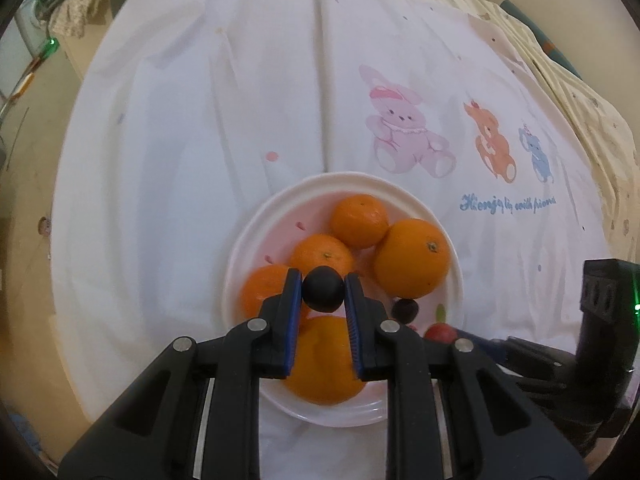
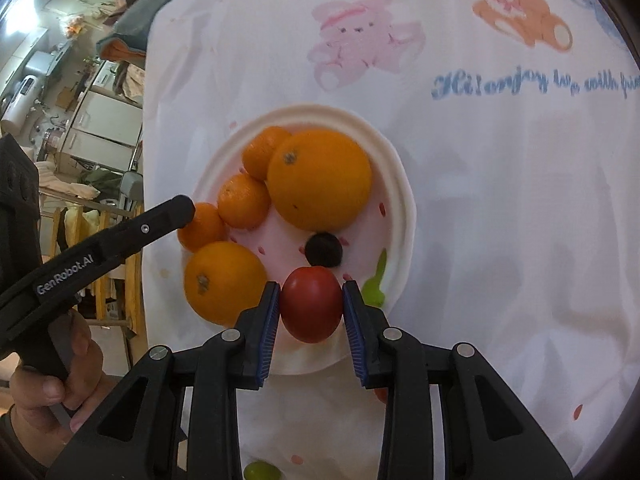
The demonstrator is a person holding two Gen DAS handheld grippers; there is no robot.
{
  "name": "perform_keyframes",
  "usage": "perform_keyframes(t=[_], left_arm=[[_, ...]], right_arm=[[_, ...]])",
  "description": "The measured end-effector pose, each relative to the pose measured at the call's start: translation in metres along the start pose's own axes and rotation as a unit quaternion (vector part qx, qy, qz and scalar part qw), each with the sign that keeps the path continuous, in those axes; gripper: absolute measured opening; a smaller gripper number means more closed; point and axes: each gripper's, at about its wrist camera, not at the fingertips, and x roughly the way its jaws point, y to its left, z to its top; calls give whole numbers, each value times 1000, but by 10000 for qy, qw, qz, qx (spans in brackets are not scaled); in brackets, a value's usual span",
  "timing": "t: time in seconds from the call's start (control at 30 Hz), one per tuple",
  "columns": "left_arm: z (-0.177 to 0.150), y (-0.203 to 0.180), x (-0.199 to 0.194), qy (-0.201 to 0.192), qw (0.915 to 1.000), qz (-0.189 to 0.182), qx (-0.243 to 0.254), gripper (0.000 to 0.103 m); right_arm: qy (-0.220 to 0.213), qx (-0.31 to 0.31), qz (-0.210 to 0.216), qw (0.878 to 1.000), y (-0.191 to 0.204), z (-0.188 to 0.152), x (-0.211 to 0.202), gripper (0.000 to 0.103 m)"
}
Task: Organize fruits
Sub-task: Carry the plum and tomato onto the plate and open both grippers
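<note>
Fruit is sitting between both pairs of blue pads over the white plate (image 1: 248, 236) of oranges (image 1: 412, 258): left gripper (image 1: 323, 290) is clamping a dark berry (image 1: 323, 289), right gripper (image 2: 311, 306) is pinching a red tomato (image 2: 311, 305).

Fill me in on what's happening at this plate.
A person holds a gripper in each hand over a white plate of oranges on a cartoon-print cloth. The left gripper has its fingers shut on a small dark round fruit. The right gripper holds a red tomato at the plate's near edge. Another dark fruit already lies on the plate.
</note>
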Motion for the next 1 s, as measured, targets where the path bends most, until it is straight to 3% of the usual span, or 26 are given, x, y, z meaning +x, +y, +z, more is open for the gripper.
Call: perform_keyframes(t=[0.53, 0.6, 0.67, 0.9, 1.0], left_arm=[[1, -3, 6, 153, 9998, -116, -59, 18], [0, -4, 9, 223, 9996, -191, -20, 20], [-1, -7, 11, 234, 9996, -134, 70, 27], [-3, -14, 8, 155, 9996, -163, 174, 44], [-3, -18, 4, 58, 9997, -119, 223, 65]], right_arm=[[57, 126, 17, 9999, -6, -1, -3, 36], [-38, 99, -90, 9999, -5, 1, -7, 65], [-186, 49, -89, 9998, -3, 3, -15, 74], [-509, 374, -130, 9979, -27, 2, -44, 74], [-634, 507, -145, 9966, -34, 3, -53, 74]])
